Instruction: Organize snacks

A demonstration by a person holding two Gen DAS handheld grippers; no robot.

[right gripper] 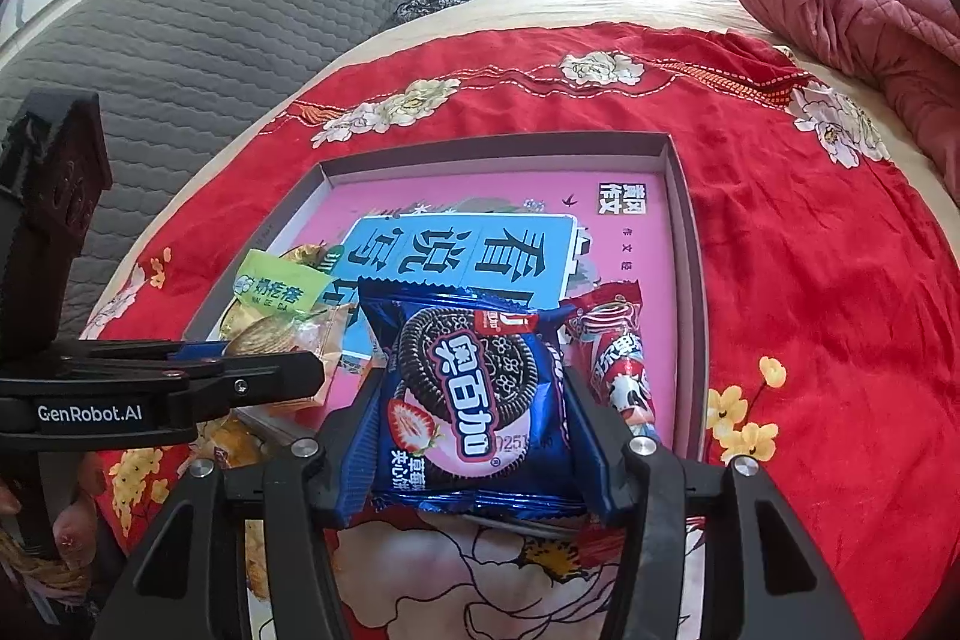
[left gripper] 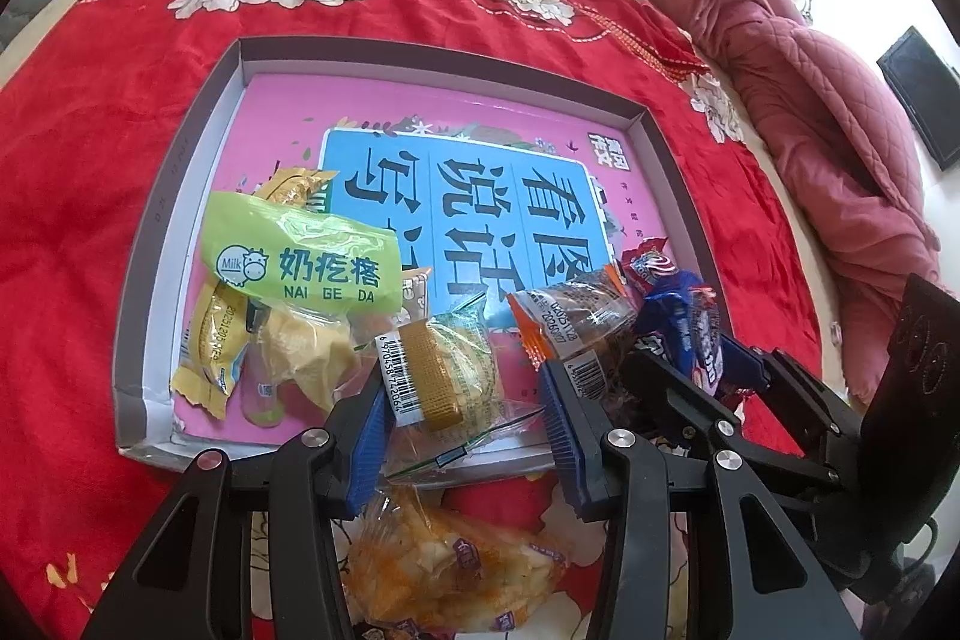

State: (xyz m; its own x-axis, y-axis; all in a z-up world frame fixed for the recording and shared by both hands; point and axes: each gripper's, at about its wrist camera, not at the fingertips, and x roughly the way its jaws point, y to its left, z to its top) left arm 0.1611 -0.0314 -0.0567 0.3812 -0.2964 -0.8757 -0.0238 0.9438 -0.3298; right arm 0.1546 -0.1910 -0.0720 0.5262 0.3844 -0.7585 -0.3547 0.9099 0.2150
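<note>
Snacks are being put in the grey box (left gripper: 180,196). A clear cake pack (left gripper: 444,376) is pinched by the left gripper (left gripper: 465,436) over the near edge. The blue cookie pack (right gripper: 474,394), light and crinkly, is squeezed at its sides by the right gripper (right gripper: 474,430)

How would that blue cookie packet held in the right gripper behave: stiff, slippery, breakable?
The blue cookie packet looks puffy, so probably light and easily dented. Its glossy foil may slip between the right gripper pads. The sandwich cookies pictured on it would likely crack under a hard squeeze.
</note>
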